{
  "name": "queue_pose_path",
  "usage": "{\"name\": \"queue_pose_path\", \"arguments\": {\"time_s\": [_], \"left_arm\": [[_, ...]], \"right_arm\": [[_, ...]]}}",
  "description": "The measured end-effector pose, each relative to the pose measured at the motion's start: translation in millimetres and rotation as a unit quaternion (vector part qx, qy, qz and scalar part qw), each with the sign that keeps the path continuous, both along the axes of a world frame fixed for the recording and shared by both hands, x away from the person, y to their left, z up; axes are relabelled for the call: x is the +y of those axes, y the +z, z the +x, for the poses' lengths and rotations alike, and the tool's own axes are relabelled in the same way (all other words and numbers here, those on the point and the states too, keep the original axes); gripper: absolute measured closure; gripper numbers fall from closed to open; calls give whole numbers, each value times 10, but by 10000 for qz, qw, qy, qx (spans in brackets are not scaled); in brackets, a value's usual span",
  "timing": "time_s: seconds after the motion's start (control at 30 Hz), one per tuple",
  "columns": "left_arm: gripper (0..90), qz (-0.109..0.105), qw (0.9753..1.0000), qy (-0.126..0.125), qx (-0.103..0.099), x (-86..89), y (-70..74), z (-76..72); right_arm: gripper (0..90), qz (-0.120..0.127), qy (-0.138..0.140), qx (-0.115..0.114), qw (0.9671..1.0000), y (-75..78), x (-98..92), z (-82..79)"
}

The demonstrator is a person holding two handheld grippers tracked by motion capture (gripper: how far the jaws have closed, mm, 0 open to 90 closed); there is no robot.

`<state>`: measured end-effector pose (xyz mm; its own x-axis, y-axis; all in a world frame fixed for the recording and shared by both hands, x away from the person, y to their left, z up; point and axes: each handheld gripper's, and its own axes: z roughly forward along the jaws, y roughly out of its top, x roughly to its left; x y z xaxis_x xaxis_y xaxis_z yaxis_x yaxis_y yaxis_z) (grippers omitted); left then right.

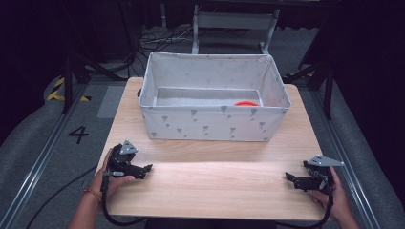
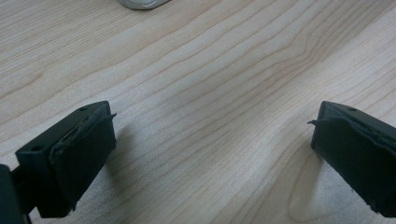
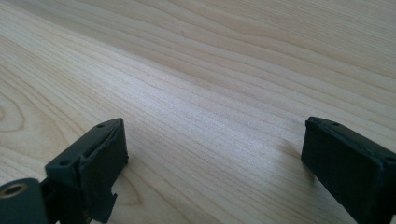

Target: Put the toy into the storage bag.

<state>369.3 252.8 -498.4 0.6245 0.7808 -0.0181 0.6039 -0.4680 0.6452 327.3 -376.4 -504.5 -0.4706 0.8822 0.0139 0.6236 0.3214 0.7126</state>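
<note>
A grey fabric bin with a small printed pattern stands at the far half of the wooden table. An orange object lies on the bin's floor at the right; most of it is hidden by the front wall. My left gripper rests low at the table's near left, jaws pointing right. In its own view the left gripper stands open over bare wood. My right gripper sits at the near right, jaws pointing left. The right gripper is open too, nothing between its fingers.
A strip of bare wood lies between the two grippers and in front of the bin. A corner of the grey bin shows at the top of the left gripper view. Dark stands, cables and grey floor with a painted "4" surround the table.
</note>
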Motion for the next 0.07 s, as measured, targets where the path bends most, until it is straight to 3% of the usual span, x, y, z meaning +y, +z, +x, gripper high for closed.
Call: {"name": "queue_pose_path", "arguments": {"time_s": [0.07], "left_arm": [[2,-11,10000,1,-5,-3,-1,7]], "right_arm": [[71,-1,-17,5,10000,0,2,-2]]}}
